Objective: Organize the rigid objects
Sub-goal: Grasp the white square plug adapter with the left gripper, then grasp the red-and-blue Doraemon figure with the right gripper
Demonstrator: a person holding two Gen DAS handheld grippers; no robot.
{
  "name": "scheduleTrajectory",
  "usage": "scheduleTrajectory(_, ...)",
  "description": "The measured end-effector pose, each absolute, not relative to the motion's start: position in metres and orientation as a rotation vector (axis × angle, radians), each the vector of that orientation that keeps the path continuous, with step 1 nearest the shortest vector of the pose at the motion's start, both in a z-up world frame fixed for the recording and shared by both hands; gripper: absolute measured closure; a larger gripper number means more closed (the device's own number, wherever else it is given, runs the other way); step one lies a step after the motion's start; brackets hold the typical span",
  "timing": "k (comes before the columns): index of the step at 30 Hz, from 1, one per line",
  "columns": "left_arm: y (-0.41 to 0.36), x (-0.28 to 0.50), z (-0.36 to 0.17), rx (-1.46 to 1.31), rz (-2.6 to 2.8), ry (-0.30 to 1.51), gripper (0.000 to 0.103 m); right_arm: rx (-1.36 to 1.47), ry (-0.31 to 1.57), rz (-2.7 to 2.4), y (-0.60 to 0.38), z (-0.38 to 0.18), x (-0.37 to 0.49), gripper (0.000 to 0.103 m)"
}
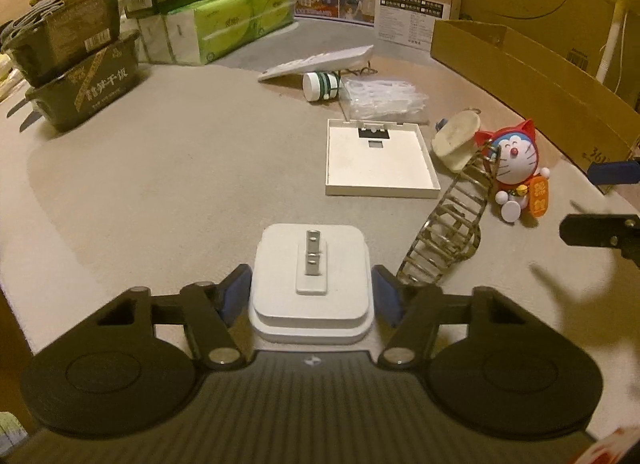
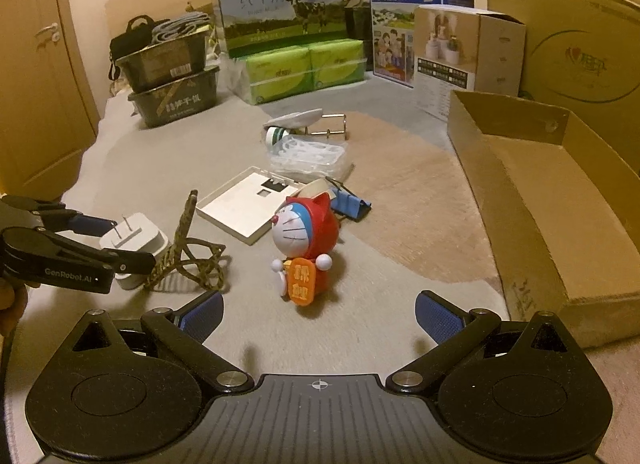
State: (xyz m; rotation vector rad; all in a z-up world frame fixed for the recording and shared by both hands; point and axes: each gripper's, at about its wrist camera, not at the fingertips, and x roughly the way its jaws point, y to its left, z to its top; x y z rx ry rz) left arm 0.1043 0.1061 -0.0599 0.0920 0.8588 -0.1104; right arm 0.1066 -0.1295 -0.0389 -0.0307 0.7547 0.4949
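Between the blue pads of the left gripper (image 1: pixel 311 296) sits a white charger (image 1: pixel 311 284), prongs up, clasped on both sides and resting on the carpet (image 1: pixel 160 184). Just right of it lies a metal rack (image 1: pixel 448 232), leaning toward a red cat toy (image 1: pixel 516 168). The right gripper (image 2: pixel 318 314) hangs above the carpet with its jaws spread wide and nothing in them; the toy stands upright just ahead. Beyond it lie a white tray (image 2: pixel 244 210) and a blue clip (image 2: pixel 352 202). An open cardboard box (image 2: pixel 560 192) lies to the right.
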Motion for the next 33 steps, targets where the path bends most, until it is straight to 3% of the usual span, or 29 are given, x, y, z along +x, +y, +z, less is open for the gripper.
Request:
scheduleTrajectory(10, 0.117, 0.101, -0.05, 0.026, -0.069, 0.836, 0.042, -0.076, 0.735, 0.513, -0.105, -0.046, 0.132, 0.021)
scheduleTrajectory(16, 0.111, 0.1, -0.039, 0.009, -0.065, 0.806, 0.042, -0.071, 0.743, 0.523, -0.094, -0.051, 0.148, 0.043)
scheduleTrajectory(17, 0.109, 0.099, -0.036, 0.008, -0.064, 0.801, 0.042, -0.076, 0.742, 0.519, -0.093, -0.051, 0.149, 0.054)
scheduleTrajectory(18, 0.107, 0.098, -0.034, 0.005, -0.064, 0.797, 0.042, -0.08, 0.743, 0.512, -0.093, -0.051, 0.149, 0.057)
scheduleTrajectory(33, 0.047, 0.068, 0.018, 0.019, -0.111, 0.723, 0.042, 0.0, 0.703, 0.458, -0.149, -0.015, 0.106, 0.058)
